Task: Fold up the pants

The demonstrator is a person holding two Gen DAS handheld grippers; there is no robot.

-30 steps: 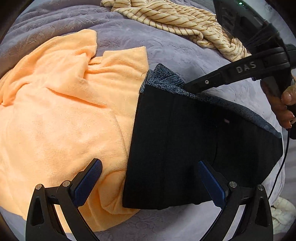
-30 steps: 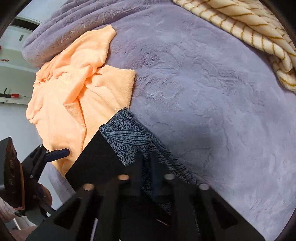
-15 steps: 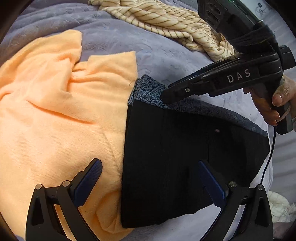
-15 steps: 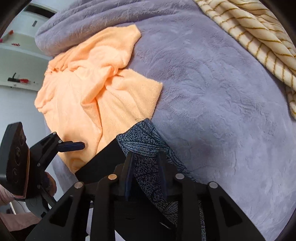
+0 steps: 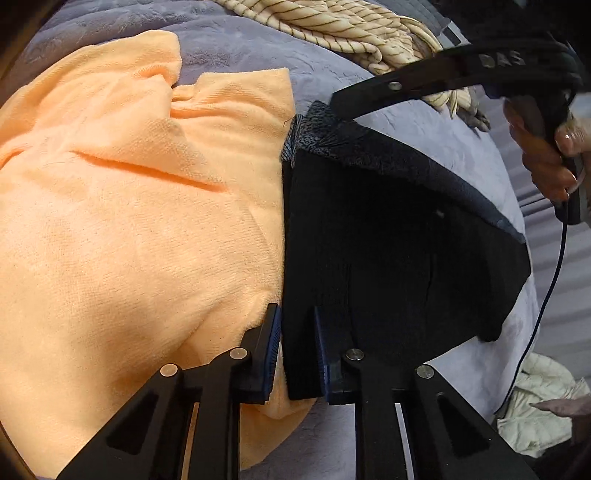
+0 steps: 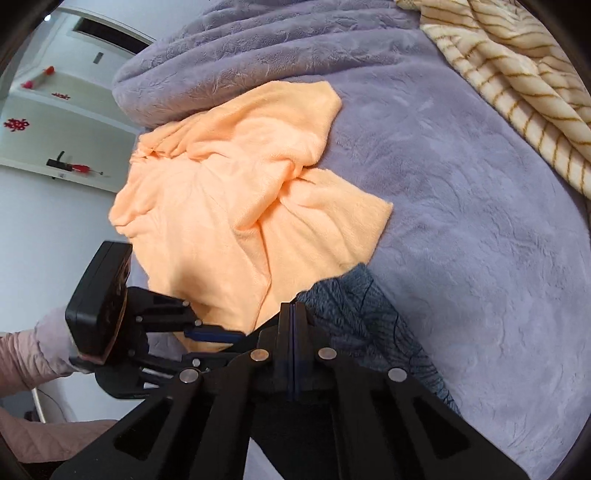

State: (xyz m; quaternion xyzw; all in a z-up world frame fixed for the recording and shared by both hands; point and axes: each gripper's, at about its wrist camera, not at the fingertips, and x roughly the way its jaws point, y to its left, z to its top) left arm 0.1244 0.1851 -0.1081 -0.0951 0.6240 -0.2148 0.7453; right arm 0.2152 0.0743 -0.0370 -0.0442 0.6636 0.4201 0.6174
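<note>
The black pants (image 5: 388, 240) lie folded on the purple bed, with a grey patterned waistband (image 5: 314, 129) along the far edge. My left gripper (image 5: 295, 332) is shut on the near left edge of the pants, beside the orange cloth. My right gripper (image 6: 291, 321) is shut, its pads pressed together at the waistband (image 6: 354, 302); in the left wrist view it (image 5: 343, 105) reaches the waistband corner from the upper right. Whether fabric is caught between its pads is hard to see.
An orange towel-like cloth (image 5: 129, 203) lies crumpled left of the pants, partly under them. A cream striped cloth (image 5: 351, 33) lies at the far side. The purple blanket (image 6: 461, 221) covers the bed. A white cloth (image 5: 535, 406) lies off the bed's lower right.
My left gripper has moved in and closed on the near left edge of the pants. My right gripper has closed fully at the waistband corner.
</note>
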